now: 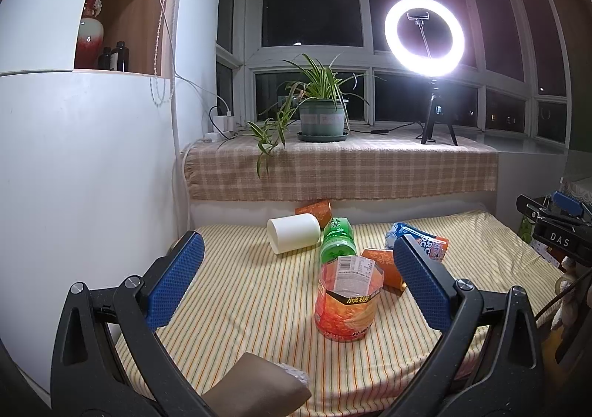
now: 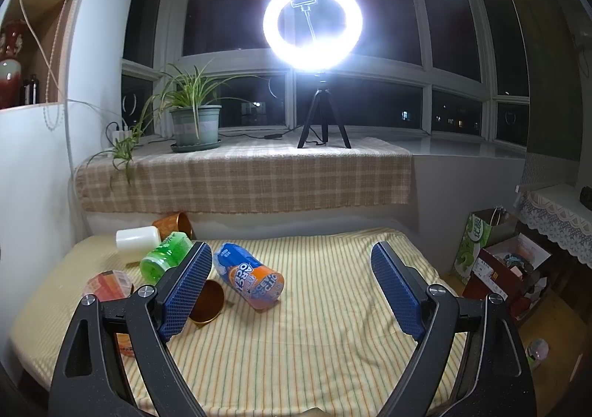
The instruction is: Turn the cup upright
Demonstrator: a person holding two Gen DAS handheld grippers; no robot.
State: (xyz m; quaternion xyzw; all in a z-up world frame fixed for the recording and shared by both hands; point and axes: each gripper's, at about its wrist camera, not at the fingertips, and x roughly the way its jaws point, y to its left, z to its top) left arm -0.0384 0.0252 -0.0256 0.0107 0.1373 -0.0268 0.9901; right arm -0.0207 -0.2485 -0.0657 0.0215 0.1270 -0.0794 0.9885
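An orange-red paper cup (image 1: 346, 300) stands upright, mouth up, on the striped tablecloth (image 1: 236, 291), between and just beyond my open left gripper (image 1: 299, 261); it also shows in the right wrist view (image 2: 109, 285). Lying on their sides are a white cup (image 1: 294, 237), a green cup (image 1: 336, 241), a blue-orange cup (image 2: 251, 278), an orange-gold cup (image 2: 207, 302) and another orange cup (image 2: 174, 224) at the back. My right gripper (image 2: 292, 269) is open and empty above the cloth, the blue-orange cup just inside its left finger.
A windowsill with a checked cloth (image 1: 340, 169) holds a potted plant (image 1: 322, 113) and a lit ring light on a tripod (image 2: 312, 24). A white cabinet (image 1: 74, 176) stands at the left. Bags and boxes (image 2: 495, 261) sit on the floor at the right.
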